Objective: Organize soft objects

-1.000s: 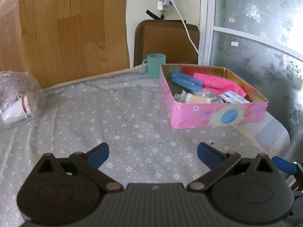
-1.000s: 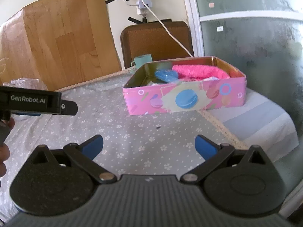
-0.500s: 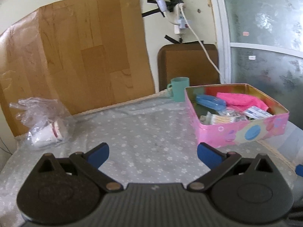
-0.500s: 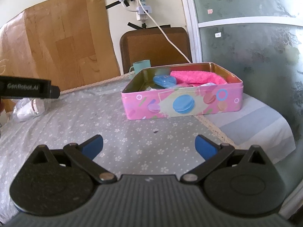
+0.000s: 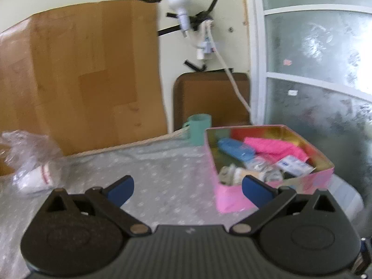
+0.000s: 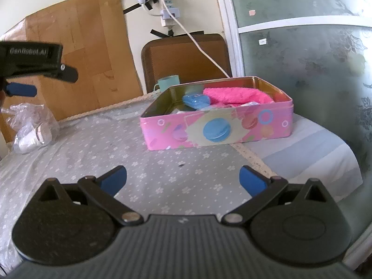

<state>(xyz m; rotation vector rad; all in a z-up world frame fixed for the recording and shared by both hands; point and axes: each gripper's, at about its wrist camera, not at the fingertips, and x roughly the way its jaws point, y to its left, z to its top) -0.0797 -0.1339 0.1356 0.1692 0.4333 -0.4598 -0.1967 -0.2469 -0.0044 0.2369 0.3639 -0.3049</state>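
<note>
Right gripper (image 6: pixel 182 178): jaws spread, holding nothing. Left gripper (image 5: pixel 187 187): likewise spread and empty. Pink tin (image 6: pixel 217 129) stands ahead of the right gripper, slightly to its right, long side facing it; pink towel (image 6: pixel 234 94) lies along the tin's far side. From the left gripper the tin sits off to the right. Judgement: right hand is better placed

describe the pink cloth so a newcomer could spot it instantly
Find the pink macaron-print tin on the flowered tablecloth. Inside it, toward the back, lies the pink cloth, beside a blue case. It is the only fuzzy, hot-pink item among the tin's contents.
</note>
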